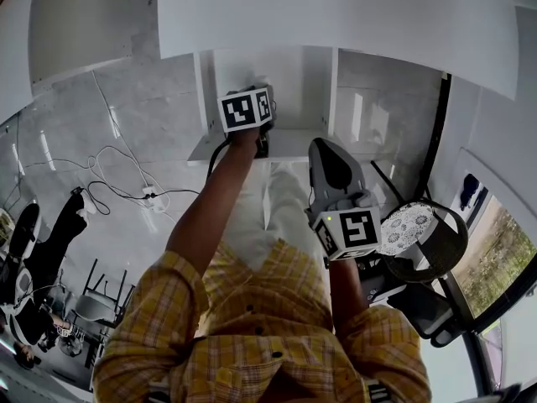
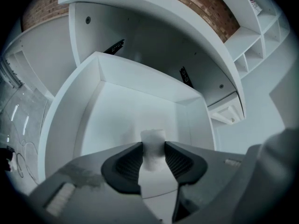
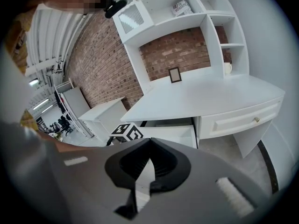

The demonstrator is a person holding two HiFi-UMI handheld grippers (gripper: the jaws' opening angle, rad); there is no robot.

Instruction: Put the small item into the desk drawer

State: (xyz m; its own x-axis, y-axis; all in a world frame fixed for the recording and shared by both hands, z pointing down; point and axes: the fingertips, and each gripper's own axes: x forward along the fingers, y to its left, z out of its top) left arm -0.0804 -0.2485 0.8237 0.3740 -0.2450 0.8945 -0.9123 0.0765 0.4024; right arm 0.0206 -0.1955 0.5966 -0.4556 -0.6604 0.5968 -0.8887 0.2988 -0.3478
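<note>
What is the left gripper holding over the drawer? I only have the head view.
Observer: A small white item, pinched between the fingers of the left gripper.
Operator: Is anything inside the drawer?
Observer: No, what shows of the inside of the drawer is bare.
Operator: And the right gripper?
Observer: The fingers of the right gripper are shut, with nothing between them.
</note>
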